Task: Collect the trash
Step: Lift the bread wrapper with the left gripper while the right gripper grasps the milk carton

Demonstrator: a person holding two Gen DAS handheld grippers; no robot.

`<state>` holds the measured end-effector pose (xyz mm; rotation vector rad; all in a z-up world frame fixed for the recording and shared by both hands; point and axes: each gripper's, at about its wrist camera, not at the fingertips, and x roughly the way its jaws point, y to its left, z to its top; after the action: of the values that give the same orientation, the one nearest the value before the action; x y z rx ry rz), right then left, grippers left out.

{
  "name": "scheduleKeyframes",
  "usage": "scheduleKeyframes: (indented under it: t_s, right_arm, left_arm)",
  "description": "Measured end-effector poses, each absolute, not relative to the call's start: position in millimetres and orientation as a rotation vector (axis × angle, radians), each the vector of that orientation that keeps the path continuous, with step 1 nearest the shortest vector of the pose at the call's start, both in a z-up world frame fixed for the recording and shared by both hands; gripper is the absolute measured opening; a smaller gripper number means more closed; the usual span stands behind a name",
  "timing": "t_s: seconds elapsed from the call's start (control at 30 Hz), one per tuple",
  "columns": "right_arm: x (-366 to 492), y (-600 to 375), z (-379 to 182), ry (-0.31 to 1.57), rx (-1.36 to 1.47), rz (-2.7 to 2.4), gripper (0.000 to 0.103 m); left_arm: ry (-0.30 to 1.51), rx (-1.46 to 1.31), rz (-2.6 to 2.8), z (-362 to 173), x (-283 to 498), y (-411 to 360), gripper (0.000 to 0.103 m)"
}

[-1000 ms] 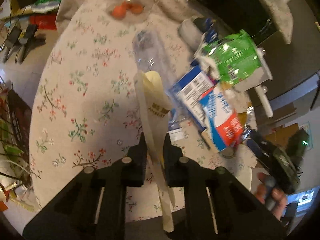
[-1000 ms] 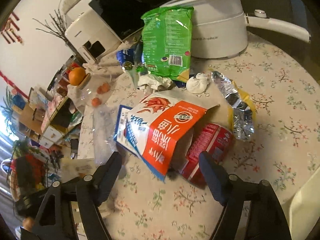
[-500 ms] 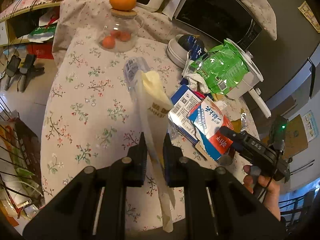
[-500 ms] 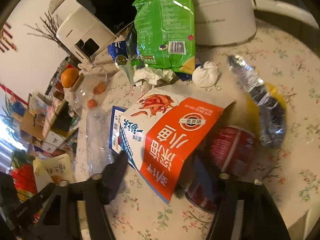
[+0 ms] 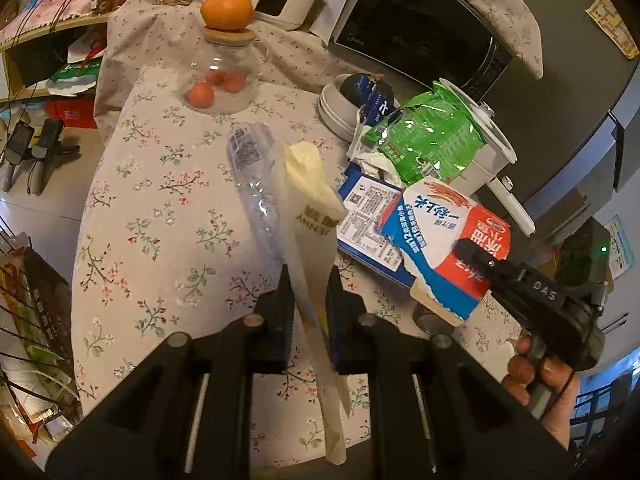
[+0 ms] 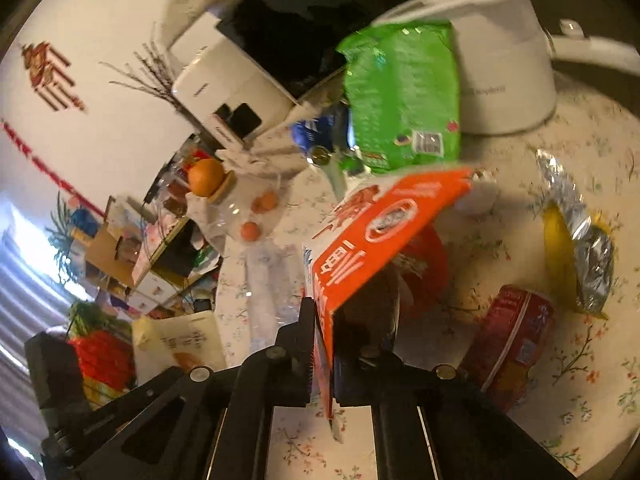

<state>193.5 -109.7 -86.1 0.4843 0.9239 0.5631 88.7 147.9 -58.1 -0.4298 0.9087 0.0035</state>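
Orange snack bag (image 6: 376, 236): light, crinkly, slippery; right gripper (image 6: 322, 344) has just closed, pinching its edge. Left gripper (image 5: 306, 300) pinches the cream paper bag (image 5: 308, 216)

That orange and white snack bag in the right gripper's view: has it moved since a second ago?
Yes. The orange and white snack bag has lifted off the red can it covered; the right gripper, whose jaws just closed, now pinches its edge.

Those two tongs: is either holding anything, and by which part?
Left tongs: cream paper bag, pinched at its edge. Right tongs: orange-and-white snack packet, pinched at its bottom edge.
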Motion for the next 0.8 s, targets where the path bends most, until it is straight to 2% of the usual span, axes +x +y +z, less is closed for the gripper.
scheduleKeyframes:
  t_s: [0.13, 0.23, 0.37, 0.8]
  right_arm:
    - [191.4, -115.1, -94.1, 0.976, 0.453, 0.542, 0.009]
    - [193.9, -125.9, -110.1, 1.056, 0.457, 0.486, 0.021]
    - [194.8, -143.7, -115.7, 1.068, 0.492, 0.447, 0.037]
    - [191.7, -160.8, -109.3, 1.068, 0.580, 0.432, 0.037]
  left_arm:
    - [0.917, -0.417, -0.004, -60.1, 89.0, 142.3, 0.016]
    - [0.925, -0.416, -0.007, -61.7, 89.7, 140.0, 0.016]
    - [0.926, -0.418, -0.012, -61.8, 90.3, 138.2, 0.016]
    - [0.936, -0.425, -0.018, -63.7, 91.7, 138.0, 0.017]
